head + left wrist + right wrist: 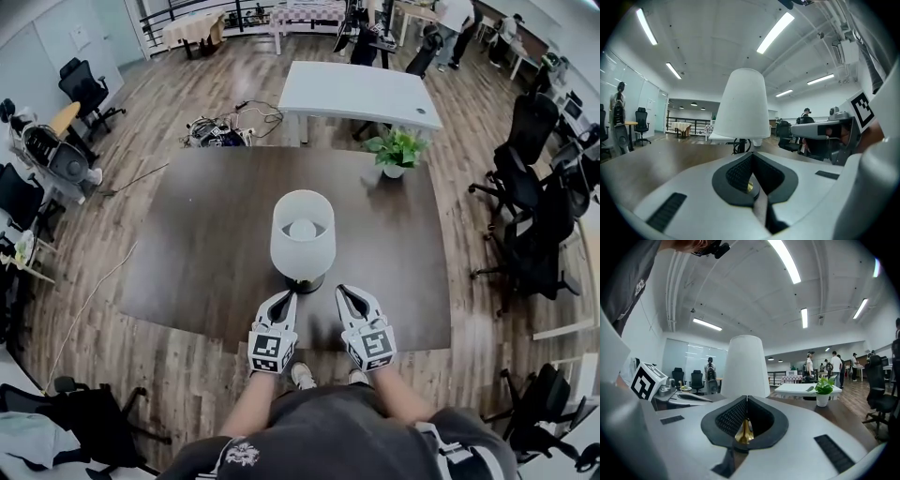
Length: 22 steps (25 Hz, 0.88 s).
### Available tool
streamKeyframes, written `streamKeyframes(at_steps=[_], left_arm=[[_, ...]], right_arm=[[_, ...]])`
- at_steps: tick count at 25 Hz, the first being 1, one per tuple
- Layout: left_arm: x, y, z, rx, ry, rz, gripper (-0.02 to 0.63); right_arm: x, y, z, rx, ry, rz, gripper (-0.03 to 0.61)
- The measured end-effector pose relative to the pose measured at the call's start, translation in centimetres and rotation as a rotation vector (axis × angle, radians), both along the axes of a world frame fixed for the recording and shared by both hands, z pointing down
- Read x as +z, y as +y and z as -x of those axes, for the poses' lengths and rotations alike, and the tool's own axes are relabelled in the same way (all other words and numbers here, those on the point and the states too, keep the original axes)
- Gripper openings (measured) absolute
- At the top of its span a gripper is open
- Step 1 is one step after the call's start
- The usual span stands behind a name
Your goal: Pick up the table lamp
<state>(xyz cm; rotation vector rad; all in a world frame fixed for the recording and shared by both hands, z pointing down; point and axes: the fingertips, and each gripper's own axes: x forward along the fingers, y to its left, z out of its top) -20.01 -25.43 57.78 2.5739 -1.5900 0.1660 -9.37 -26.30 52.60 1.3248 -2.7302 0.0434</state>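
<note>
The left gripper (283, 305) has its jaws pressed together with nothing between them, and the right gripper (348, 300) is closed and empty in the same way. They sit side by side over the near edge of the dark table (202, 248), both pointing roughly level and away from the person holding them.

The table lamp (302, 236) stands upright on the table just ahead of the two grippers, in line with the gap between them. Its dark base sits just beyond their tips, and neither one appears to touch it. The white shade rises above both grippers, and the bulb shows inside it from above.

A small potted plant (396, 150) stands further ahead and off to the right gripper's side, near the table's far corner. A white table (356, 94) stands beyond the plant on the wood floor. Black office chairs (530, 225) are well out to the right gripper's side.
</note>
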Motion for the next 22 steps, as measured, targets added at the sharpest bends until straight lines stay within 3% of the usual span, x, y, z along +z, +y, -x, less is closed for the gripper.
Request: streamKeyframes(at_steps=[13, 22], left_arm=[[2.1, -1.2, -0.8, 0.070, 0.006, 0.011, -0.003], [3.0, -2.3, 0.1, 0.053, -0.008, 0.014, -0.003]], right_arm=[[1.6, 0.1, -0.5, 0.065, 0.026, 0.007, 0.026], [2.4, -1.9, -0.1, 0.068, 0.012, 0.003, 0.026]])
